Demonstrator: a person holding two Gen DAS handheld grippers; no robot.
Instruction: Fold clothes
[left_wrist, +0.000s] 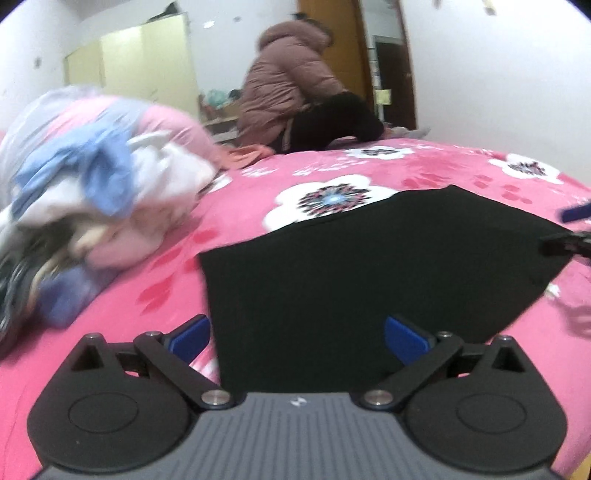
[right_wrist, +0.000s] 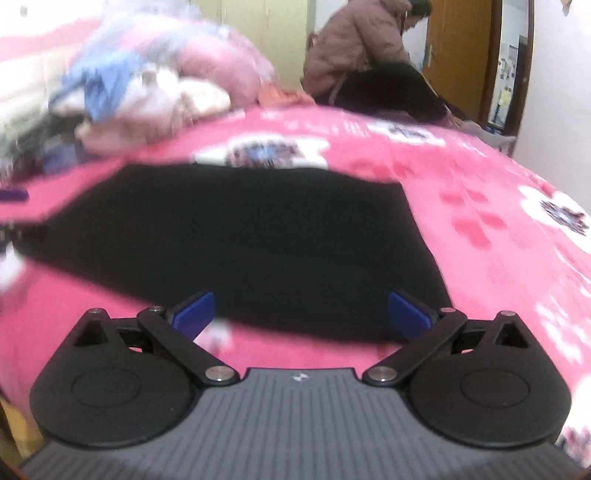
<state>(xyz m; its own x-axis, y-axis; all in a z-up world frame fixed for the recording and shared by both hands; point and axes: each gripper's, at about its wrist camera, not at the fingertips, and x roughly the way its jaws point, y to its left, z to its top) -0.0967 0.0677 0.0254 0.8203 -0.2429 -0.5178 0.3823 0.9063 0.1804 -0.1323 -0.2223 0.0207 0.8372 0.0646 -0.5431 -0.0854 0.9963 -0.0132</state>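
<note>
While both tongs, left gripper (left_wrist: 297, 338) and right gripper (right_wrist: 301, 312), hang released above the flat black cloth garment (left_wrist: 369, 266), pinch matching near corners evenly.

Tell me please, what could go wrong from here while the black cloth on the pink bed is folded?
1. Both the left gripper and the right gripper are open and hold nothing, so a careless pinch might catch the pink blanket together with the black garment.
2. The loose clothes pile lies close beside it; a wide sweep could drag pieces onto the garment.
3. Both views are blurred, so aiming at an edge may fail.
</note>
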